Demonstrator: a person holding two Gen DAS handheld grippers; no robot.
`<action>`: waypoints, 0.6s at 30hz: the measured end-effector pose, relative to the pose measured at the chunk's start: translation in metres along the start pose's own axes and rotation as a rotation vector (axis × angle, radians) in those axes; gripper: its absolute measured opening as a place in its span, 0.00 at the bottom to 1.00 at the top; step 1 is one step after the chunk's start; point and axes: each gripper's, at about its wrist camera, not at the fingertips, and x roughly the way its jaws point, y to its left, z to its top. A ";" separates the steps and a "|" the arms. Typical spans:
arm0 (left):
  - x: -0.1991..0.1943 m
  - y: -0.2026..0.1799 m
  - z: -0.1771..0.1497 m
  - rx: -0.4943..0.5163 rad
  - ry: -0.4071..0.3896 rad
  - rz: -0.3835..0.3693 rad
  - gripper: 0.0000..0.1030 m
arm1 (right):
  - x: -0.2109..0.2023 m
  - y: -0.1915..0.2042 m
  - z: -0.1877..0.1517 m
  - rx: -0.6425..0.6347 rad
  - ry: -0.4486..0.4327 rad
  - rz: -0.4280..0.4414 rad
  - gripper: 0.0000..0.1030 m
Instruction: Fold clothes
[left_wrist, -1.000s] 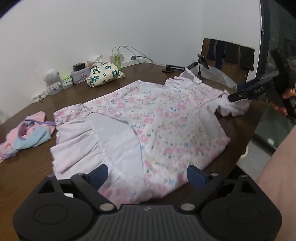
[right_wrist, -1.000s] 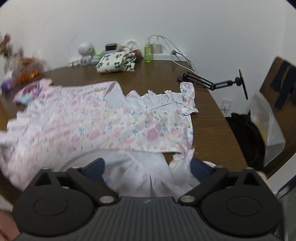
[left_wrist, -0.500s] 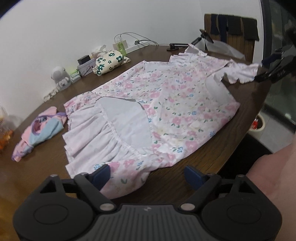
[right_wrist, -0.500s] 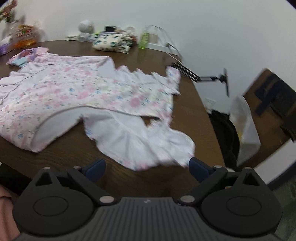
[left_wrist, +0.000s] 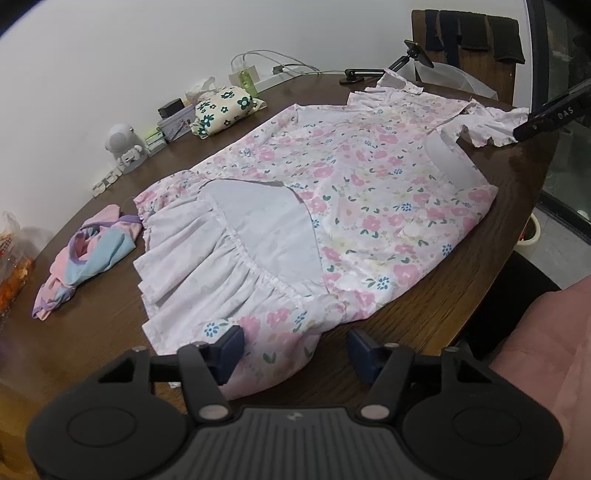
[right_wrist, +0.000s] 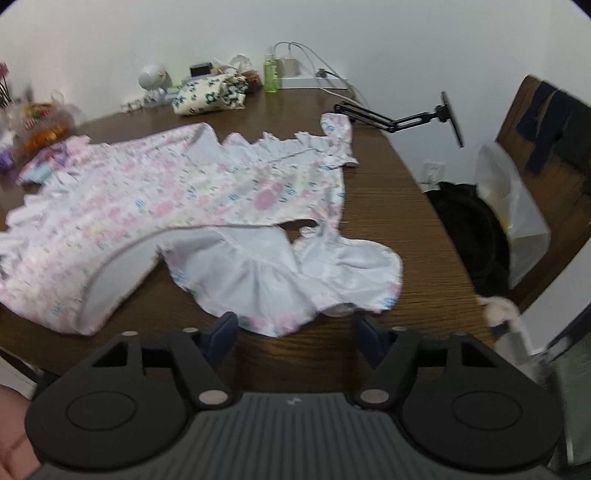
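Note:
A pink floral dress (left_wrist: 354, 192) lies spread on the dark wooden table (left_wrist: 436, 317), with its frilled hem partly turned over to show the white lining (left_wrist: 258, 229). My left gripper (left_wrist: 295, 350) is open at the near hem corner, with the cloth lying between its fingers. In the right wrist view the same dress (right_wrist: 177, 192) lies across the table with a white frilled sleeve (right_wrist: 303, 280) nearest. My right gripper (right_wrist: 295, 336) is open just in front of that sleeve and holds nothing. Its dark body (left_wrist: 550, 114) shows at the left wrist view's right edge.
A small pink and blue garment (left_wrist: 88, 254) lies left of the dress. A folded floral cloth (left_wrist: 225, 110), a green bottle (right_wrist: 271, 74), a white toy and small boxes line the far edge. A black clamp arm (right_wrist: 406, 118), a chair (right_wrist: 546, 147) and a plastic bag (right_wrist: 513, 218) stand at the right.
Both grippers have drawn back from over the dress toward its near edges. The left one now sits at the hem corner, the right one in front of the frilled sleeve. The dress lies flat.

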 end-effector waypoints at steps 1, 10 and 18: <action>0.001 0.000 0.001 -0.002 -0.002 0.000 0.53 | 0.001 0.001 0.001 0.003 0.002 0.006 0.50; 0.001 -0.002 0.004 0.016 -0.031 -0.012 0.42 | 0.004 0.003 0.003 0.046 0.001 0.016 0.12; -0.005 0.001 0.003 0.011 -0.059 -0.029 0.01 | -0.001 -0.005 0.011 0.135 -0.030 0.046 0.01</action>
